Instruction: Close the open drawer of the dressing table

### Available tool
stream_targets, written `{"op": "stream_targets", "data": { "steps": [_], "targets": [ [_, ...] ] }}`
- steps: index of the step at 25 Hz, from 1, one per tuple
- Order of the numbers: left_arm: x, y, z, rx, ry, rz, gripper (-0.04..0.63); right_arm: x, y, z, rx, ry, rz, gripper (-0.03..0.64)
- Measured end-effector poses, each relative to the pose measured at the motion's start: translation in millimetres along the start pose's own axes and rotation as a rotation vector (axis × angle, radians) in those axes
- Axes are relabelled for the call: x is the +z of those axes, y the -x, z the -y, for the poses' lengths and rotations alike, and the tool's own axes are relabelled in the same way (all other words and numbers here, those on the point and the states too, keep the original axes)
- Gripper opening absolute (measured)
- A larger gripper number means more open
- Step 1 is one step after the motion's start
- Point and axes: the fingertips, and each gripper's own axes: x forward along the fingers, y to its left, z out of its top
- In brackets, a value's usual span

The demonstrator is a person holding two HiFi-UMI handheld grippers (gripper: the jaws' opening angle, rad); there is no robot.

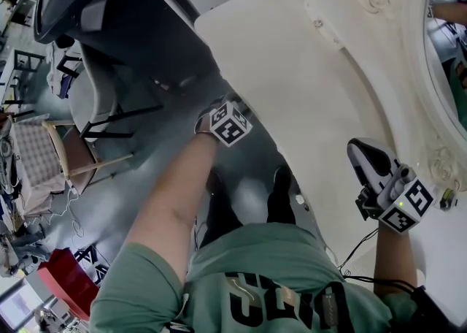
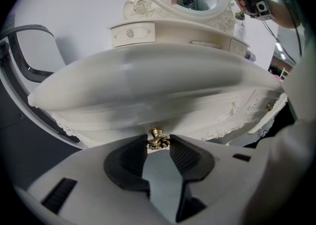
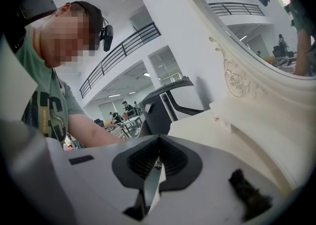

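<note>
Left tool [image 2: 158,142] reaches under the worktop's [image 1: 292,69] front edge, pads closed on the brass knob [image 2: 156,133] of the drawer [image 2: 197,120] — a hold for pushing it in, I judge. Right tool [image 3: 158,162], jaws together and empty, hovers over the worktop — out of the way.

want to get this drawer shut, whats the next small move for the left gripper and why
Probably ease the left gripper straight forward, so that the small ornate brass knob and the cream carved drawer front slide in under the white table top. Its jaws already flank the knob and line up with it. Whether the pads press on it is unclear.
</note>
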Motion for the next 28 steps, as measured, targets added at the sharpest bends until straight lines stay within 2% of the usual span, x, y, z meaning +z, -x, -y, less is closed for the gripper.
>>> {"op": "stream_targets", "data": {
  "steps": [6,9,14,22,28],
  "targets": [
    [-4.3,3.0,-1.6,0.049,0.032,0.011,0.15,2.7,10.9,-3.8,-0.021,0.018,-0.006,0.011],
    [-11.4,9.6,-1.2,0.059,0.075,0.002,0.156,5.9,19.1,-5.0,-0.036,0.021,-0.001,0.012],
    [-25.5,45.1,-3.7,0.09,0.144,0.039,0.156,11.0,22.8,-10.5,-0.04,0.027,0.013,0.012],
    [-41.0,134.6,19.9,0.113,0.303,0.232,0.151,27.0,15.0,-39.1,-0.016,0.058,0.044,0.012],
    [-46.4,216.1,34.2,0.135,0.375,0.38,0.081,33.0,0.8,-69.3,0.003,0.07,0.05,0.012]
  ]
}}
